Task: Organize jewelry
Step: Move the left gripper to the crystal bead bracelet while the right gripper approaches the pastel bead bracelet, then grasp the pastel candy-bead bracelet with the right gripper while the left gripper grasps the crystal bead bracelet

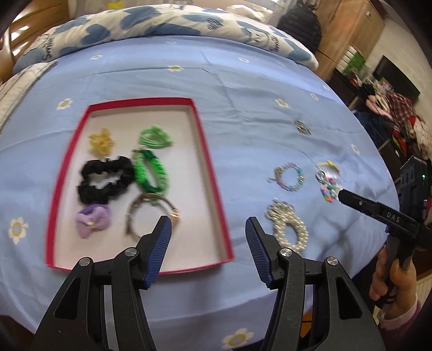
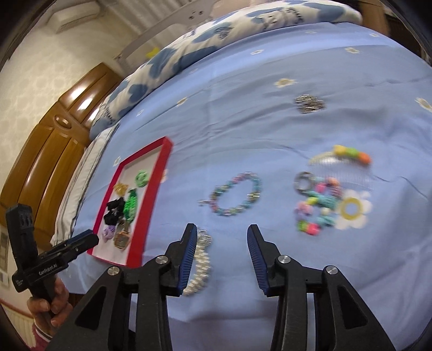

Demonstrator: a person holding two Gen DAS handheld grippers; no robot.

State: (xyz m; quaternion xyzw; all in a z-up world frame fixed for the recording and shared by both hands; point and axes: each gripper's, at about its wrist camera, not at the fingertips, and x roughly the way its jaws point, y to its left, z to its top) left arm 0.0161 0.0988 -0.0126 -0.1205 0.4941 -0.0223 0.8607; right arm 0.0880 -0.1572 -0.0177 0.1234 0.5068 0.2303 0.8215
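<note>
A red-rimmed box [image 1: 213, 167] [image 2: 164, 151] lies on the blue bedsheet. It holds a black scrunchie [image 1: 104, 181], green bracelets [image 1: 151, 172], a yellow flower clip [image 1: 101, 141], a purple bow [image 1: 93, 221] and a metal bangle [image 1: 147, 216]. On the sheet to its right lie a pearl bracelet [image 1: 287, 226] [image 2: 201, 263], a pastel bead bracelet [image 1: 289, 176] [image 2: 237, 198], a colourful bead keychain [image 2: 316, 205] [image 1: 329, 189], a comb clip [image 2: 343, 159] and a silver chain [image 2: 309, 104] [image 1: 302, 127]. My left gripper [image 1: 208, 226] is open over the box's right rim. My right gripper [image 2: 220, 235] is open above the pearl bracelet.
A folded blue-and-white duvet [image 1: 167, 24] lies along the far side of the bed. A wooden headboard [image 2: 48, 140] stands at the left. Furniture and clothes [image 1: 399, 118] stand beyond the bed's right edge.
</note>
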